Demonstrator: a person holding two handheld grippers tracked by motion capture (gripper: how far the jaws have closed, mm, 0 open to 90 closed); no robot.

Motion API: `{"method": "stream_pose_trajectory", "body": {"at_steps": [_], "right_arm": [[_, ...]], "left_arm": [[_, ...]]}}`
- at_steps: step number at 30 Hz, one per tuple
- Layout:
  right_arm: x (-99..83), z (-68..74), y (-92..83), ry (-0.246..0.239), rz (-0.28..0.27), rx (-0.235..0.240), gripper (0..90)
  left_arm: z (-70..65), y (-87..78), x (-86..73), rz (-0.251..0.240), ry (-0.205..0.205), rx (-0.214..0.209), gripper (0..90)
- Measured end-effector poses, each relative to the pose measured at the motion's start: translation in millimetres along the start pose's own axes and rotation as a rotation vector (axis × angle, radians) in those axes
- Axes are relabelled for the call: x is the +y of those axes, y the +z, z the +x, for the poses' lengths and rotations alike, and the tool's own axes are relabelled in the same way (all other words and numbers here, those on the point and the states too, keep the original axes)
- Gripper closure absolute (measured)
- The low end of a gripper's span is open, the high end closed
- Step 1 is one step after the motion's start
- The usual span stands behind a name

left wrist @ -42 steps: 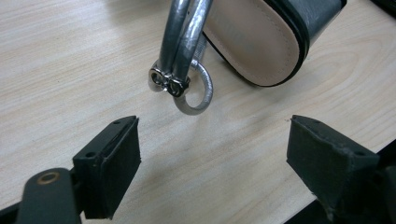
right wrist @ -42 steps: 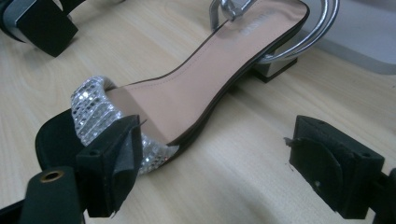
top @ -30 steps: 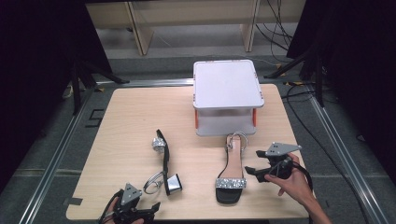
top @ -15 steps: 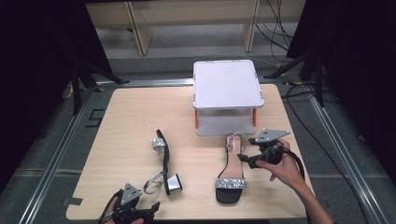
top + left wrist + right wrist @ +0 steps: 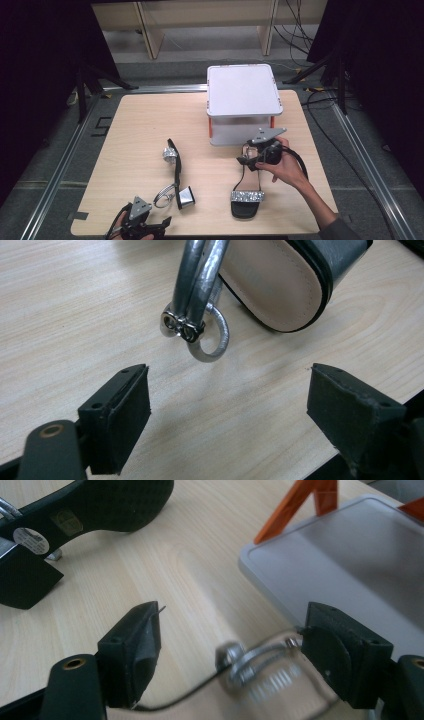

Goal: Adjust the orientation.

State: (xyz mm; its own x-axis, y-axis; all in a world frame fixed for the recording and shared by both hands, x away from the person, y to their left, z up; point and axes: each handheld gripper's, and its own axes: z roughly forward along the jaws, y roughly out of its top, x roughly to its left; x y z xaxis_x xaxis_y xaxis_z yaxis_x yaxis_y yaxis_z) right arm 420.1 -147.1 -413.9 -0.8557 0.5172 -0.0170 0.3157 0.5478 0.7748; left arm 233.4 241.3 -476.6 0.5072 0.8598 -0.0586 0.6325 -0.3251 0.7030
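Two sandals lay on the table (image 5: 140, 125): the upright sandal (image 5: 246, 197) with its silver toe band, and the tipped sandal (image 5: 176, 175) resting on its side. In the right gripper view the upright one's silver ankle strap (image 5: 260, 662) sat low between the spread jaws, nearer the right-hand one and blurred — I could not tell for certain whether it touched that pad. Beyond the right jaw stood the one white box (image 5: 243, 102) with orange legs; beyond the left jaw, the tipped sandal's black sole. The right gripper (image 5: 258, 156) hovered over the heel end, nothing pinched. In the left gripper view the tipped sandal's strap buckle (image 5: 187, 330) lay ahead of the wide-open jaws, between them but well clear of both pads; the left gripper (image 5: 142, 227) waited at the table's near edge. The risk, as I judged it: a thin, springy strap could slip off one pad as the jaws closed, or closing off-centre could drag the sandal against the box. Count — two sandals, one box, two grippers.
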Motion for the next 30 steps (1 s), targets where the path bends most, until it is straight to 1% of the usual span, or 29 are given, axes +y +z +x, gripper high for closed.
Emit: {"method": "stream_pose_trajectory", "body": {"at_steps": [2,3,4,5,6,7,8,9,10,11,12,13,14,15,16,17,18,19,21,23,24,25,26,28,29,30], "right_arm": [[7.2,0.1,10.7,-0.009,0.012,0.008,24.1],[10.2,-0.9,17.3,-0.011,0.018,0.029,24.1],[10.2,-0.9,17.3,-0.011,0.018,0.029,24.1],[14.1,-1.7,32.0,-0.009,0.051,0.051,24.3],[14.3,-1.7,36.8,-0.007,0.061,0.049,24.2],[14.1,-1.9,43.9,-0.012,0.089,0.041,24.4],[14.1,-1.9,43.9,-0.012,0.089,0.041,24.4],[13.6,-2.4,47.6,-0.009,0.122,0.038,24.7],[10.6,-1.8,53.3,0.007,0.166,0.024,27.2],[9.5,-3.3,53.7,-0.006,0.192,0.031,29.1],[7.4,-5.8,54.8,-0.038,0.177,0.033,30.1],[6.6,-6.2,53.4,-0.029,0.172,0.026,30.5],[6.6,-6.5,50.6,-0.025,0.192,0.011,31.8],[5.8,-7.1,48.2,-0.033,0.212,-0.006,31.4],[4.5,-7.9,46.0,-0.039,0.224,-0.011,31.3],[2.0,-9.3,42.4,-0.040,0.232,-0.024,31.2],[-3.0,-11.3,37.7,-0.027,0.224,-0.040,30.5],[-7.5,-13.5,32.6,-0.029,0.220,-0.052,30.5],[-15.6,-15.5,21.2,-0.005,0.225,-0.054,30.2],[-25.8,-18.8,7.0,0.000,0.236,-0.051,29.8],[-30.5,-18.7,1.8,0.014,0.228,-0.053,29.5],[-37.6,-20.0,-8.0,0.012,0.230,-0.063,29.6],[-43.2,-18.9,-14.8,0.047,0.221,-0.059,29.5],[-52.8,-18.4,-28.0,0.064,0.217,-0.049,29.2],[-56.5,-17.3,-34.0,0.073,0.223,-0.044,28.3],[-59.9,-16.2,-37.3,0.072,0.219,-0.041,27.4]], "left_arm": [[0.3,0.0,0.1,-0.001,0.002,-0.001,16.8],[0.0,-0.1,0.0,-0.001,-0.002,0.001,16.8],[0.0,-0.1,0.0,-0.001,-0.002,0.001,16.8],[-0.2,-0.2,0.0,-0.002,-0.002,0.001,16.8],[-0.2,-0.2,0.0,-0.002,-0.002,0.001,16.8],[-0.4,-0.6,0.2,-0.005,0.000,-0.002,16.8],[-0.4,-0.6,0.2,-0.005,0.000,-0.002,16.8],[0.8,0.6,0.5,-0.011,0.016,0.007,16.8],[1.4,0.5,0.6,-0.011,0.022,0.005,16.8],[1.0,0.2,0.5,-0.009,0.017,0.005,16.8],[1.2,0.4,0.6,-0.012,0.020,0.005,16.8],[1.3,0.4,0.6,-0.012,0.021,0.005,16.8],[1.3,0.4,0.6,-0.012,0.021,0.005,16.8],[1.0,0.0,0.5,-0.011,0.019,0.005,16.8],[0.8,-0.3,0.6,-0.010,0.017,0.007,16.8],[0.8,-0.1,0.6,-0.012,0.016,0.007,16.8],[1.0,-0.1,0.5,-0.013,0.016,0.007,16.8],[0.8,-0.1,0.4,-0.012,0.012,0.008,16.8],[0.5,-0.2,0.5,-0.013,0.011,0.009,16.8],[0.9,0.4,0.5,-0.015,0.017,0.010,16.8],[0.5,0.1,0.4,-0.009,0.012,0.003,16.8],[0.6,0.6,0.5,-0.008,0.018,0.013,16.8],[0.0,0.2,0.5,-0.007,0.012,0.007,16.8],[-1.0,-0.3,0.1,-0.003,-0.002,0.000,16.8],[-0.8,-0.2,0.1,-0.003,-0.001,0.001,16.8],[0.1,0.5,0.3,-0.003,0.009,0.012,16.8]]}}
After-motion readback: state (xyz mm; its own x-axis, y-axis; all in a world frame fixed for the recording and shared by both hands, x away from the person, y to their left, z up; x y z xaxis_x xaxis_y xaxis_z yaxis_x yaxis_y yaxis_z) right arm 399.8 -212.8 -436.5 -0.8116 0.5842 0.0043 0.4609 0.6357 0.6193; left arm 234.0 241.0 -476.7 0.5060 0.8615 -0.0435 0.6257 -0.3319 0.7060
